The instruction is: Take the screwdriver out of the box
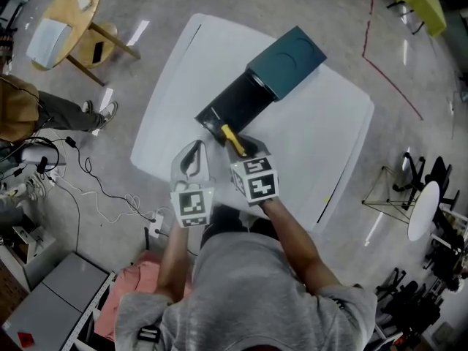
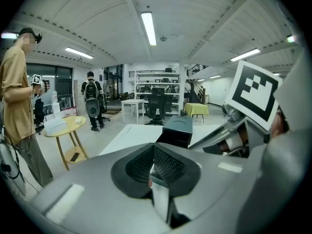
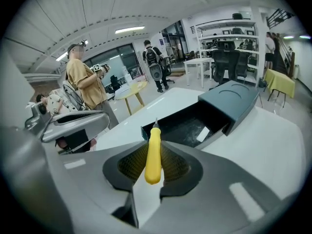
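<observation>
On bench [image 1: 322,134], head view: the box [image 1: 232,102] lies at 12 o'clock from both claws. Its dark tray is drawn out toward 7 o'clock from a teal sleeve [image 1: 287,61].

Right claw [image 3: 154,165]: clenched on the screwdriver [image 3: 153,147]. The pads press both sides of the yellow handle, whose butt pokes out behind them. Right gripper view:
- The shaft is strongly foreshortened. Only a short grey tip shows at 12 o'clock of the handle, against the tray's near wall.
- Blade type not readable.
- The handle stands outside the tray, in front of its open end.
- A white slip [image 3: 204,134] lies on the tray floor. The tray's far end is hidden under the sleeve.

In the head view the handle overlaps the tray's near corner. I cannot tell from there how high the screwdriver sits over the bench.

Left claw [image 2: 154,168]: closed on itself, pads meeting, nothing gripped. It is at 9 o'clock of the right claw, just beside it, and apart from the box. In the left gripper view the right claw's marker cube [image 2: 253,95] and body block most of the box. Only the dark near end and the sleeve top show.

Off bench: a person [image 1: 44,112] at 9 o'clock is cut off by the frame edge. A round table [image 1: 69,20] is at 10 o'clock.
</observation>
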Action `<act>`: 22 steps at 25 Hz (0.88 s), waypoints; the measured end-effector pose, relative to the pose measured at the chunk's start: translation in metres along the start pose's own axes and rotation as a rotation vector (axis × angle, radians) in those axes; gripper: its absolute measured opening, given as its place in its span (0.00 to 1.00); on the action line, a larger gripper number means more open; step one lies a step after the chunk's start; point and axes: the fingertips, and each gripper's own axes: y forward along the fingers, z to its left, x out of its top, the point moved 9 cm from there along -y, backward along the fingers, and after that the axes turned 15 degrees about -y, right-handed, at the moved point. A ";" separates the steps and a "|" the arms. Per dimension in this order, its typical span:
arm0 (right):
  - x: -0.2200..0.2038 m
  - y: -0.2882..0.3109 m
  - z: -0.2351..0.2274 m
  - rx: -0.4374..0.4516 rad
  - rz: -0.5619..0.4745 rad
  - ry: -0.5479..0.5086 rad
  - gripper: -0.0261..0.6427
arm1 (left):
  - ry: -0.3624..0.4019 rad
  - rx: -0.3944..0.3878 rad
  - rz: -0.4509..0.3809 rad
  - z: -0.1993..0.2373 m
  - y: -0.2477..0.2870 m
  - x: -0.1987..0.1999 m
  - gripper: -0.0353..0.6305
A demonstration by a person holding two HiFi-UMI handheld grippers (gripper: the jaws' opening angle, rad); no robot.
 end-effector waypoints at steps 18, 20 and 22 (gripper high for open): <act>0.015 -0.104 -0.008 -0.186 -0.215 -0.001 0.16 | 0.095 -0.147 -0.096 -0.052 -0.013 0.040 0.07; 0.012 -0.115 -0.011 -0.210 -0.229 0.010 0.16 | 0.109 -0.172 -0.097 -0.059 -0.012 0.041 0.07; 0.009 -0.124 -0.014 -0.235 -0.242 0.025 0.16 | 0.122 -0.198 -0.098 -0.066 -0.011 0.044 0.07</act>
